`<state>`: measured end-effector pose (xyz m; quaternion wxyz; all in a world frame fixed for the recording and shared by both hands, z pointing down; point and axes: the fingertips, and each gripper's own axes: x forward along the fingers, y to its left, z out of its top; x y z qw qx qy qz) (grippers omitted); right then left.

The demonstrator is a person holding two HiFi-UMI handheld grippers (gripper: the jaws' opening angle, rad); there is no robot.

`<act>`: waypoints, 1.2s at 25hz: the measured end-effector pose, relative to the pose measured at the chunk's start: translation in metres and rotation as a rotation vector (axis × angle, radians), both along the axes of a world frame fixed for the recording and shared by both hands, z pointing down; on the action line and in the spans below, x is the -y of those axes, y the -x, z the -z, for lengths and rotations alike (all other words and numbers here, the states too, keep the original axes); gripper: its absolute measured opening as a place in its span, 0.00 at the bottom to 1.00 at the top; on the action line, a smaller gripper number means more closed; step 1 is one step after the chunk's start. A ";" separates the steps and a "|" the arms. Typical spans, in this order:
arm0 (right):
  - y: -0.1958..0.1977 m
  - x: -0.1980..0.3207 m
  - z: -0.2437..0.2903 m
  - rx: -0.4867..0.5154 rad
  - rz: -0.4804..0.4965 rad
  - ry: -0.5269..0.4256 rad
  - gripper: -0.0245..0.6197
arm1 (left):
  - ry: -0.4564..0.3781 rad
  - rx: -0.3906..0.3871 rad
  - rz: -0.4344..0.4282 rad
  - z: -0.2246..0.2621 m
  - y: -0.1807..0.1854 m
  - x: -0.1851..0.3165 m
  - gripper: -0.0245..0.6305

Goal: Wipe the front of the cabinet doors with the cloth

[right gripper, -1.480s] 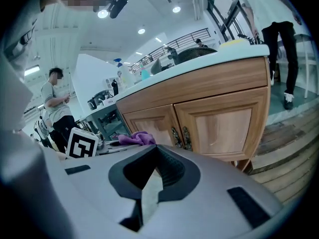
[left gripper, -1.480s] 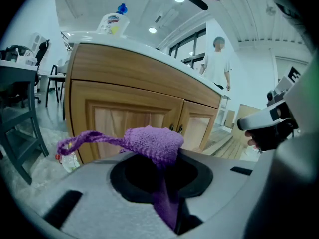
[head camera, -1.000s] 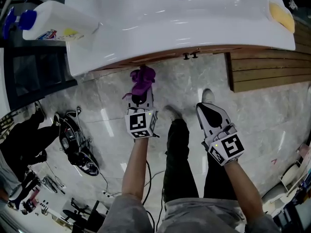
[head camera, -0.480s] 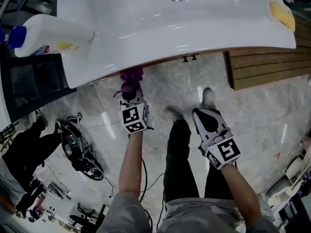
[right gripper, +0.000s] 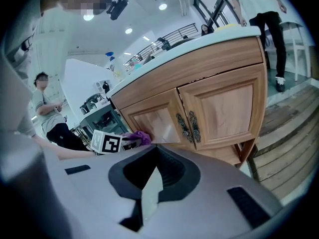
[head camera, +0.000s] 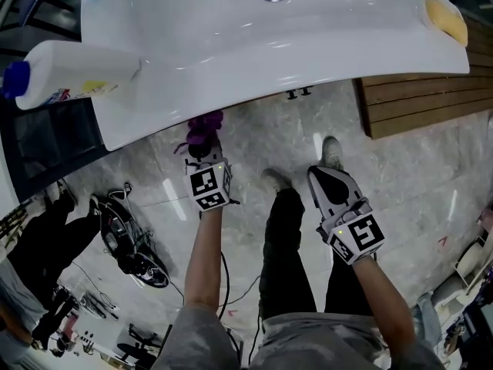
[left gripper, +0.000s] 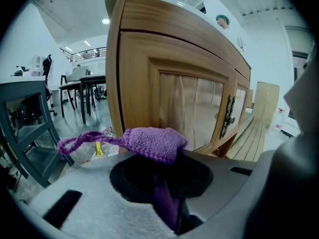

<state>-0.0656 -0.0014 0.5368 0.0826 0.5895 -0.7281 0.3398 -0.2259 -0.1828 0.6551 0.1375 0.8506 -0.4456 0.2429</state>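
Note:
A purple knitted cloth (left gripper: 152, 141) is clamped in my left gripper (left gripper: 168, 193), its free end drooping over the jaws. Seen from the head, the cloth (head camera: 203, 129) and left gripper (head camera: 202, 149) sit just under the counter's edge. The left wooden cabinet door (left gripper: 194, 113) stands close ahead; I cannot tell whether the cloth touches it. My right gripper (right gripper: 148, 195) is shut on nothing and hangs back over the floor (head camera: 330, 182). From its view both doors (right gripper: 227, 108) are closed, with dark metal handles (right gripper: 188, 127) at the middle.
A white sink counter (head camera: 231, 45) tops the cabinet, carrying a white bottle with a blue cap (head camera: 69, 72) and a yellow sponge (head camera: 445, 18). Wooden planks (head camera: 416, 102) lie at the right. Cables and gear (head camera: 127, 237) sit on the floor at the left. A grey table (left gripper: 30, 113) stands left.
My left gripper has carried the cloth forward and a little left, up to the counter's edge and the cabinet front. The right gripper has hardly shifted.

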 end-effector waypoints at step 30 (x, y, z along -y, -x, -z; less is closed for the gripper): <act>-0.048 -0.023 -0.001 0.005 -0.057 0.002 0.05 | -0.007 -0.002 -0.043 0.009 -0.058 -0.013 0.15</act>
